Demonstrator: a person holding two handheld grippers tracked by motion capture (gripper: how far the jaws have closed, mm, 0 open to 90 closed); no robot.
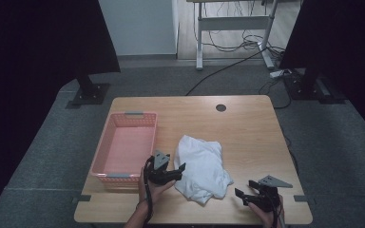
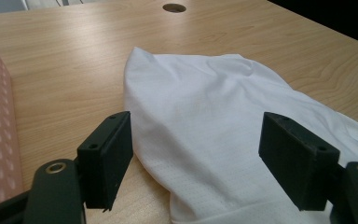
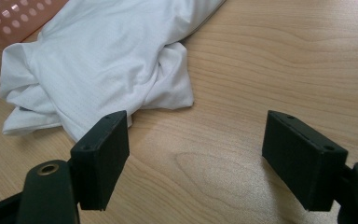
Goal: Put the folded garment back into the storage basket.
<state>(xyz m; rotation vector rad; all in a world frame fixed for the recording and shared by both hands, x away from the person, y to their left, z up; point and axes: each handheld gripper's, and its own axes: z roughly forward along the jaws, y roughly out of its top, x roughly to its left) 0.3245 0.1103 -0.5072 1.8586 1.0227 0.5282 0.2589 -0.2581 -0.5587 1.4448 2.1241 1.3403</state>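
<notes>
Both jaws spread wide, empty: left gripper point(image 1: 177, 172) at the crumpled white shirt's point(image 1: 200, 166) lower-left edge for a pinch, right gripper point(image 1: 244, 195) waiting lower right.

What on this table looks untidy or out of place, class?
The crumpled white mesh-fabric cloth lies bunched in a heap on the light wooden table, beside the pink perforated plastic basket rather than in it. Nothing looks spilled or damaged.
</notes>
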